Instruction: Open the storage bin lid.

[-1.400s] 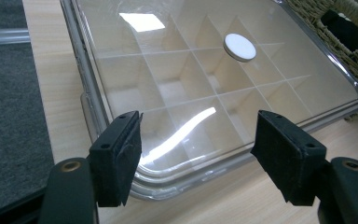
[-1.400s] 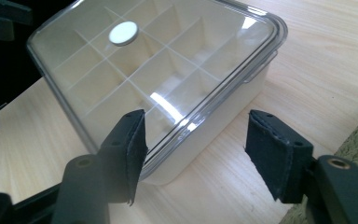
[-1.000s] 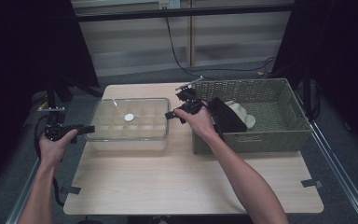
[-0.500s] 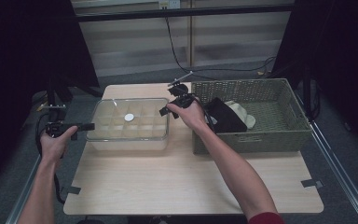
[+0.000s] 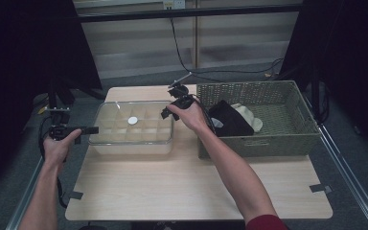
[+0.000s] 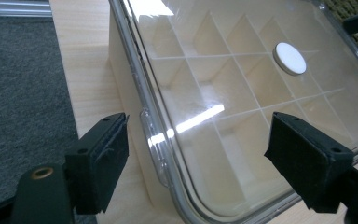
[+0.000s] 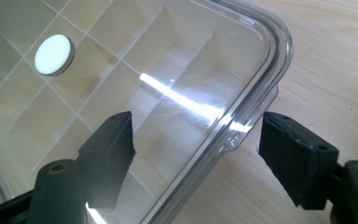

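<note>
Plastic like this clear lidded box (image 5: 133,128) is looking stiff, light and slippery to me, so I am aiming at the small lid tabs (image 6: 154,151) on its ends. It is sitting on the table (image 5: 191,191) beside the wicker basket (image 5: 287,139), wooden dividers and a white disc (image 7: 52,54) showing through. My left claw (image 6: 198,163) and right claw (image 7: 196,156) have just been opening, gaping wide astride opposite edges, pinching nothing.

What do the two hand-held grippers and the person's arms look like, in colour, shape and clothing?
Both are black. The left hand-held gripper has two blocky jaws faced with dark foam-like pads and small screws, with a brass-coloured rivet lower down. The right hand-held gripper looks alike. A black cable trails from the left one. The forearms are bare; a dark red sleeve shows on the right arm.
</note>
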